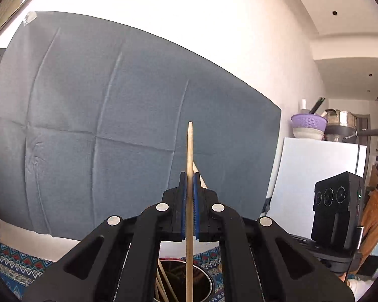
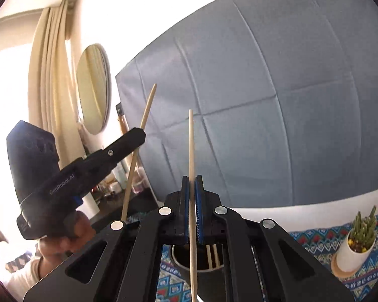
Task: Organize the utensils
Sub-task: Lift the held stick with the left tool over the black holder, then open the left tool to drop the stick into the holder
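Clearly, each gripper, left (image 1: 189, 196) and right (image 2: 192, 201), is clamped mid-shaft on 1 light, stiff, slippery wooden chopstick (image 1: 189, 151) above the dark holder (image 2: 201, 261), likely to pivot.

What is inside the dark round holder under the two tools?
The holder contains several wooden chopsticks leaning on its wall. Its bottom is hidden by the tools and shadow.

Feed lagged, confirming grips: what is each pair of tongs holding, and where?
Each holds one wooden chopstick mid-shaft, upright: left tongs on the left chopstick, right tongs on the right chopstick.
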Demonstrator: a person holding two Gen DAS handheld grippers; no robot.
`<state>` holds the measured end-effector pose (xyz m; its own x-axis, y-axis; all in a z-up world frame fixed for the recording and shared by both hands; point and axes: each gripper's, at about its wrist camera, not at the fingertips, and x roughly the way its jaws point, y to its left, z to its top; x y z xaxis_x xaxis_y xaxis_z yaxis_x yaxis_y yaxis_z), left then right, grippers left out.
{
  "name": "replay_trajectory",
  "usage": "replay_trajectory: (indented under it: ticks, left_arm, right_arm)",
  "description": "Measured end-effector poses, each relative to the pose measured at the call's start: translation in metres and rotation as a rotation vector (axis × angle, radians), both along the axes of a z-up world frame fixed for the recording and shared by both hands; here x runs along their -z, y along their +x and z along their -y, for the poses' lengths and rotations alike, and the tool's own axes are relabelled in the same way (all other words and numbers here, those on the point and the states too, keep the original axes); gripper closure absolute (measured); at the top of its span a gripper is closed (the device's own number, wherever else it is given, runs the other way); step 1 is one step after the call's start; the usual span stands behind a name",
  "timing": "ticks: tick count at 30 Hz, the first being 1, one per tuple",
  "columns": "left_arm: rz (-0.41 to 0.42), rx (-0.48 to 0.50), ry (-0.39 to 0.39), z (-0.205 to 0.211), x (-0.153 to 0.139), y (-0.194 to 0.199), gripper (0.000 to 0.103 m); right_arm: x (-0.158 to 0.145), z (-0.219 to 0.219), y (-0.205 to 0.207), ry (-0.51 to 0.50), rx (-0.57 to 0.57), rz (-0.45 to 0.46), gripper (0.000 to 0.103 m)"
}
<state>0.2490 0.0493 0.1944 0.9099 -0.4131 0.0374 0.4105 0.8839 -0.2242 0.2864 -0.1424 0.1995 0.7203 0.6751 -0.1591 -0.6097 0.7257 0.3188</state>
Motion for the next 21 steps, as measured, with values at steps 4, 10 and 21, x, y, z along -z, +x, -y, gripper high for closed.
replay_trajectory:
  ticks: [4, 10, 21]
  left_arm:
    - [-0.029, -0.054, -0.092, -0.002, 0.013, 0.021, 0.098]
    - [-0.048, -0.094, -0.096, 0.009, 0.036, 0.038, 0.098]
    - [-0.082, -0.123, -0.051, 0.025, 0.074, 0.046, 0.098]
  right_arm:
    - [0.002, -0.008, 0.022, 0.079, 0.033, 0.038, 0.098]
    - [0.022, -0.015, 0.048, 0.104, 0.106, 0.032, 0.098]
    - [0.066, -0.021, 0.057, 0.077, 0.124, 0.019, 0.098]
